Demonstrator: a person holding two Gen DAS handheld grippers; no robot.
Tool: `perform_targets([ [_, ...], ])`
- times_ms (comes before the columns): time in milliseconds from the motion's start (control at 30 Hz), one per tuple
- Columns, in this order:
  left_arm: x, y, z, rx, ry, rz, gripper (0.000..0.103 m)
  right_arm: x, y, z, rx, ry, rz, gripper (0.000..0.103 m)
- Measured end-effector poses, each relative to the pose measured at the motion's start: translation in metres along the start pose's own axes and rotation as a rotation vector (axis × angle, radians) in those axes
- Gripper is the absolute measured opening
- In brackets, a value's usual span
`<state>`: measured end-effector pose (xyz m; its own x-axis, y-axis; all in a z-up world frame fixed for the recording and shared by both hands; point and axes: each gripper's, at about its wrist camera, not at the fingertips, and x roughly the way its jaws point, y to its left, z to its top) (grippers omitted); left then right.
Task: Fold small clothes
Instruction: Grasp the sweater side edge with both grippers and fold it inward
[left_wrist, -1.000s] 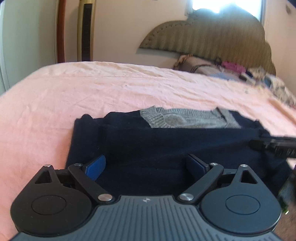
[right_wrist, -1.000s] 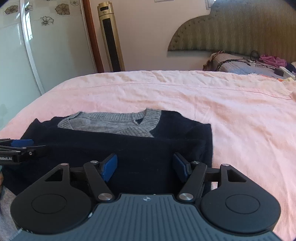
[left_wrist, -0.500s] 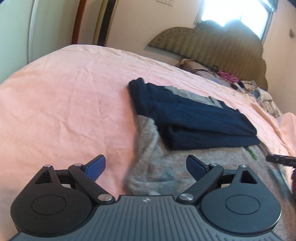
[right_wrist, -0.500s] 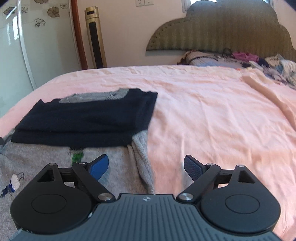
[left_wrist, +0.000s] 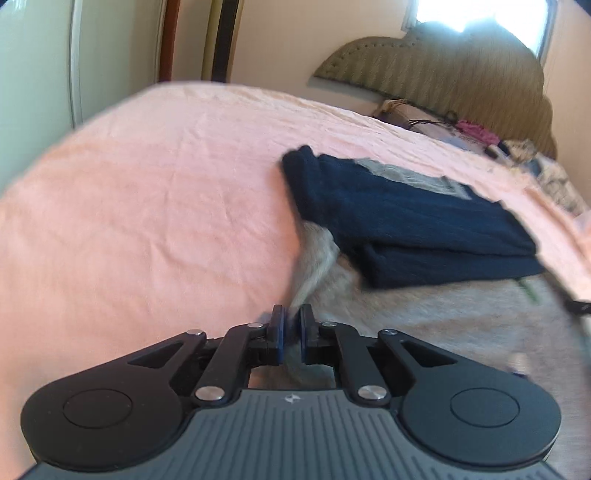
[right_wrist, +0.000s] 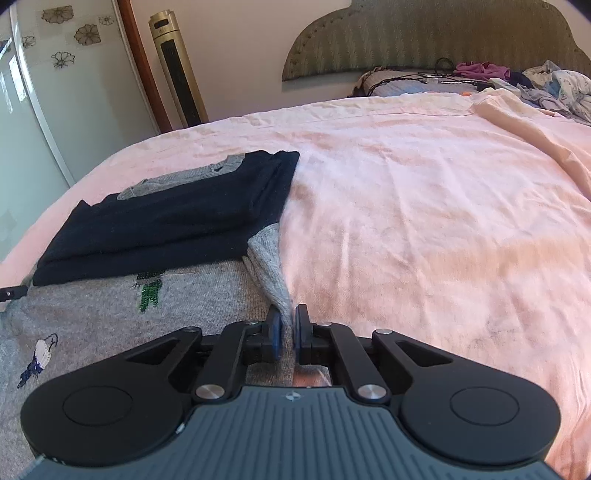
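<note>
The left gripper sits at the bottom centre of the left wrist view, its jaws closing on the left edge of a grey knitted garment, with a ridge of the grey fabric rising between the blue pads. The garment spreads across the lower right of that frame, blurred. The right gripper sits at the bottom centre of the right wrist view, its jaws also closing, with the garment's right edge pinched up between the pads into a thin fold. In this view the grey garment fills the lower left of the frame and shows a small green embroidered figure and a bird-like figure further down and left.

A folded navy garment with a grey collar lies on the upper part of the grey one, in the middle left of the right wrist view and the middle right of the left wrist view. Both lie on a bed covered with a pink sheet, which takes up most of each frame. At the top of each frame stands an olive padded headboard, with a heap of mixed clothes below it at the upper right. A gold tower fan stands at the upper left of the right wrist view, beside a pale wardrobe door with flower decals.
</note>
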<state>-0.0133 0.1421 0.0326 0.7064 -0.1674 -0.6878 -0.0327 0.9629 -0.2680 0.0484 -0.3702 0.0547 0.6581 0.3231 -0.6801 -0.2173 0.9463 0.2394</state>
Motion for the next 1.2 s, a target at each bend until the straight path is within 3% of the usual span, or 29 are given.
perform_targets([
  [33, -0.008, 0.005, -0.006, -0.053, 0.014, -0.069, 0.024, -0.007, 0.001, -0.001, 0.013, -0.002, 0.007, 0.049],
  [67, -0.018, 0.01, -0.015, -0.116, 0.02, -0.136, 0.052, -0.015, 0.003, -0.004, 0.015, -0.011, 0.013, 0.072],
  [100, -0.026, 0.014, -0.025, -0.172, 0.018, -0.192, 0.079, -0.027, 0.005, -0.008, 0.005, -0.022, 0.028, 0.08],
  [133, -0.035, 0.018, -0.036, -0.216, 0.008, -0.242, 0.086, -0.037, 0.005, -0.013, -0.001, -0.024, 0.043, 0.082],
  [200, -0.044, 0.02, -0.056, -0.275, 0.023, -0.328, 0.087, -0.055, -0.001, -0.025, 0.03, -0.004, 0.082, 0.081],
  [267, -0.049, 0.015, -0.067, -0.27, 0.013, -0.343, 0.086, -0.066, -0.008, -0.037, 0.08, 0.031, 0.125, 0.078],
  [333, -0.049, 0.008, -0.07, -0.241, 0.015, -0.336, 0.073, -0.071, -0.012, -0.05, 0.109, 0.058, 0.134, 0.073],
  [400, -0.039, 0.004, -0.068, -0.234, 0.071, -0.331, 0.006, -0.075, -0.013, -0.058, 0.124, 0.052, 0.159, 0.072],
  [433, -0.033, 0.003, -0.068, -0.232, 0.103, -0.312, 0.006, -0.076, -0.012, -0.06, 0.135, 0.054, 0.17, 0.068],
  [500, -0.033, 0.001, -0.067, -0.211, 0.098, -0.298, 0.006, -0.073, -0.009, -0.061, 0.146, 0.094, 0.207, 0.039],
  [533, -0.036, -0.001, -0.066, -0.19, 0.089, -0.271, 0.006, -0.07, -0.007, -0.063, 0.139, 0.119, 0.208, 0.016],
  [667, -0.064, 0.009, -0.059, -0.121, 0.045, -0.2, 0.005, -0.079, -0.015, -0.064, 0.132, 0.114, 0.17, 0.006],
  [767, -0.064, 0.018, -0.069, -0.095, 0.099, -0.183, 0.006, -0.085, -0.032, -0.069, 0.166, 0.116, 0.163, 0.005],
  [867, -0.071, 0.025, -0.083, -0.138, 0.091, -0.234, 0.01, -0.083, -0.036, -0.073, 0.213, 0.113, 0.203, 0.007],
  [933, -0.079, 0.029, -0.09, -0.193, 0.106, -0.291, 0.027, -0.088, -0.038, -0.075, 0.26, 0.112, 0.243, 0.022],
  [967, -0.084, 0.032, -0.095, -0.227, 0.103, -0.334, 0.051, -0.093, -0.039, -0.077, 0.277, 0.112, 0.268, 0.036],
  [1000, -0.089, 0.034, -0.102, -0.26, 0.098, -0.385, 0.074, -0.099, -0.039, -0.08, 0.289, 0.114, 0.291, 0.042],
  [1033, -0.094, 0.034, -0.108, -0.283, 0.093, -0.426, 0.08, -0.105, -0.04, -0.083, 0.296, 0.118, 0.31, 0.05],
  [1200, -0.108, 0.023, -0.134, -0.291, 0.085, -0.474, 0.08, -0.126, -0.036, -0.11, 0.32, 0.189, 0.398, 0.055],
])
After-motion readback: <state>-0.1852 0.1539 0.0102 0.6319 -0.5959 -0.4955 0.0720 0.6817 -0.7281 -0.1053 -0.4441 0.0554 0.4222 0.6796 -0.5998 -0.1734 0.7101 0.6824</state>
